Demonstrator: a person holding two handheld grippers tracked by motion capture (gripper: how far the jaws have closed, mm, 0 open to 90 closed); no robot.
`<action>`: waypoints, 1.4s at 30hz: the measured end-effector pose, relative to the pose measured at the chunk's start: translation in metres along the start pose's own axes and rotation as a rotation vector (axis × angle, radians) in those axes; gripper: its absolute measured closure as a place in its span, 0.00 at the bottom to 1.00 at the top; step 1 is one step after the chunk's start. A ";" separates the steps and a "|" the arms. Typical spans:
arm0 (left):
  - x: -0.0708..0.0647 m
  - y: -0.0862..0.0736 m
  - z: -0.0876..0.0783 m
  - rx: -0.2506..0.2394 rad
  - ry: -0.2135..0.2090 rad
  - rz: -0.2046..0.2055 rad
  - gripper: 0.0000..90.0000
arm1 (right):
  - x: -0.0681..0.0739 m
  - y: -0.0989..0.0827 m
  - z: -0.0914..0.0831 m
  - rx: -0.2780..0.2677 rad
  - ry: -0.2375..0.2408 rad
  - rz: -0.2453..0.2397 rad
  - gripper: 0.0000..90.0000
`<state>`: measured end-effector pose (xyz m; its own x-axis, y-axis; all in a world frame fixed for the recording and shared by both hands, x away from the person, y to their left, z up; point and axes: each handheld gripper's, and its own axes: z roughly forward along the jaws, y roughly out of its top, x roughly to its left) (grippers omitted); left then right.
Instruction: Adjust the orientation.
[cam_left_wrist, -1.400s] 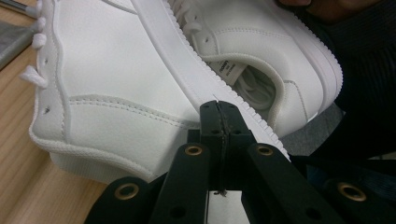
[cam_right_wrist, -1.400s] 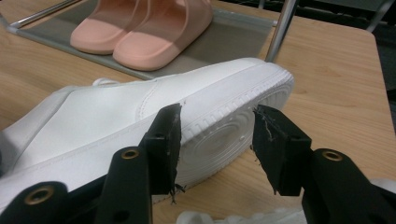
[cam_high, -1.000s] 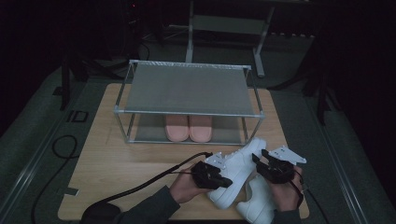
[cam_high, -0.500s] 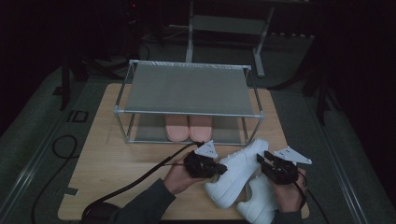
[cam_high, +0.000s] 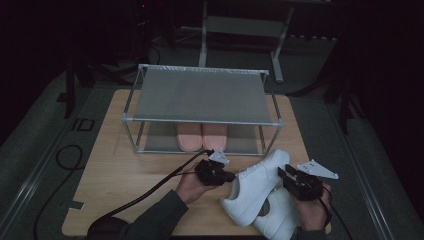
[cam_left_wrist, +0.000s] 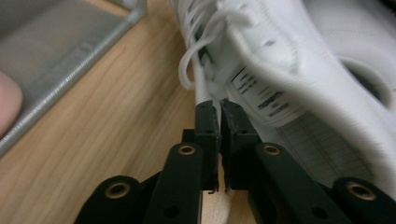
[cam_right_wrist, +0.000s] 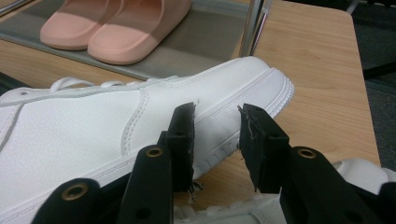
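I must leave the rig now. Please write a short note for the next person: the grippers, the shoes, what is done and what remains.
Left gripper: jaws have just been opening and show a narrow gap. The tips are at the white sneaker by its laces, with nothing clearly pinched.
Right gripper: open, jaws have just been closing. The sneaker's sole edge is just ahead, not gripped.
Things: this sneaker leans on the second sneaker, on the table in front of the rack.
Done: pink slippers sit on the lower shelf.
Left: probably both sneakers go onto the rack.

Pink slippers (cam_high: 202, 137) sit under a metal rack (cam_high: 202, 97).
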<state>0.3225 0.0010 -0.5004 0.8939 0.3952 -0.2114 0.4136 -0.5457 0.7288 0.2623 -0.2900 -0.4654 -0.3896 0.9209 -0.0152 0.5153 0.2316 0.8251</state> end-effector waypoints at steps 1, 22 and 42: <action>0.000 0.000 0.001 -0.002 -0.004 -0.005 0.92 | -0.001 -0.001 0.000 -0.002 0.002 0.005 0.72; 0.009 -0.001 0.013 -0.011 -0.069 -0.099 0.89 | -0.002 -0.003 -0.002 -0.003 -0.005 0.001 0.72; 0.020 -0.005 -0.060 0.002 0.001 0.011 0.94 | -0.002 -0.003 -0.006 -0.031 -0.018 -0.015 0.68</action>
<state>0.3277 0.0558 -0.4691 0.8981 0.3899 -0.2033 0.4046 -0.5516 0.7294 0.2570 -0.2946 -0.4640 -0.3830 0.9230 -0.0379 0.4855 0.2360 0.8418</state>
